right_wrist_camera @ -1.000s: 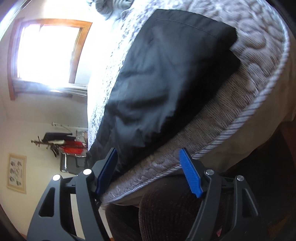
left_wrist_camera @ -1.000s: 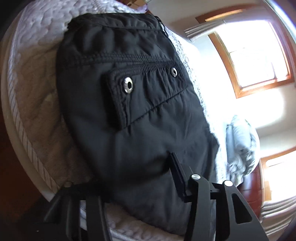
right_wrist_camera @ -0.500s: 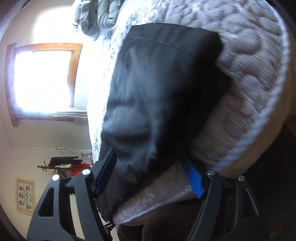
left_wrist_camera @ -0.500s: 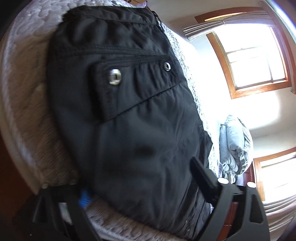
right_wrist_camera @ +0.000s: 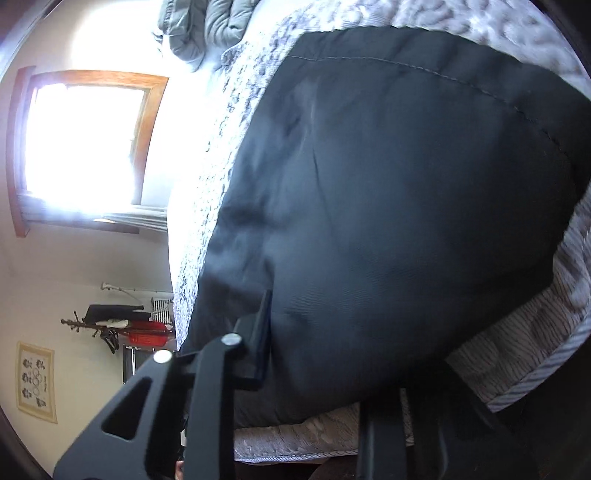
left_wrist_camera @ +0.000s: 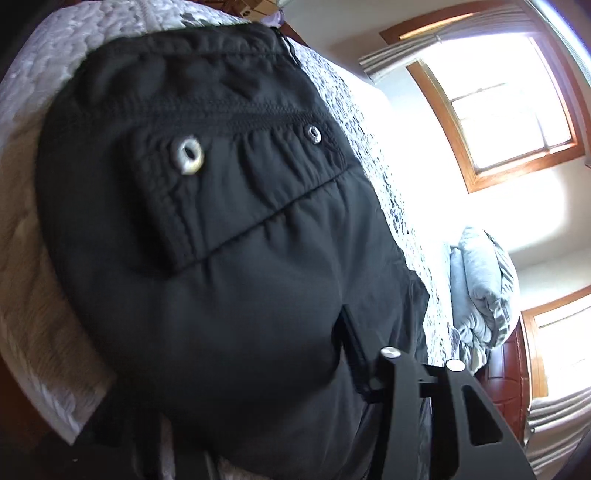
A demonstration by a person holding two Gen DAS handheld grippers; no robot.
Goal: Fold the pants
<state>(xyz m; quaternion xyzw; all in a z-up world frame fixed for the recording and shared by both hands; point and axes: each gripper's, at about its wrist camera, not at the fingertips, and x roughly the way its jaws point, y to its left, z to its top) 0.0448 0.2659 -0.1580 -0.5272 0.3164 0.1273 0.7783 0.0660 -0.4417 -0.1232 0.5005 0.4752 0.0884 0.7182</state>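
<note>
Black pants (left_wrist_camera: pixel 229 258) lie on a quilted mattress (left_wrist_camera: pixel 33 236). The left wrist view shows the waistband end with a flap pocket and two metal snaps. My left gripper (left_wrist_camera: pixel 243 373) is open, its jaws straddling the near edge of the pants; one finger (left_wrist_camera: pixel 354 347) lies on the cloth, the other is hidden under it. The right wrist view shows the hem end of the pants (right_wrist_camera: pixel 406 206). My right gripper (right_wrist_camera: pixel 332 354) is open, straddling the near edge of the cloth, with one finger (right_wrist_camera: pixel 264 332) on top.
A bunched grey blanket (left_wrist_camera: pixel 484 291) lies at the far side of the bed, also in the right wrist view (right_wrist_camera: pixel 207 26). Bright windows (left_wrist_camera: pixel 513 96) lie beyond. A coat rack (right_wrist_camera: pixel 118 325) stands by the wall. The mattress edge (right_wrist_camera: pixel 535 373) is close.
Both grippers have moved forward onto the near edge of the pants; the cloth now fills each view and lies between the open jaws.
</note>
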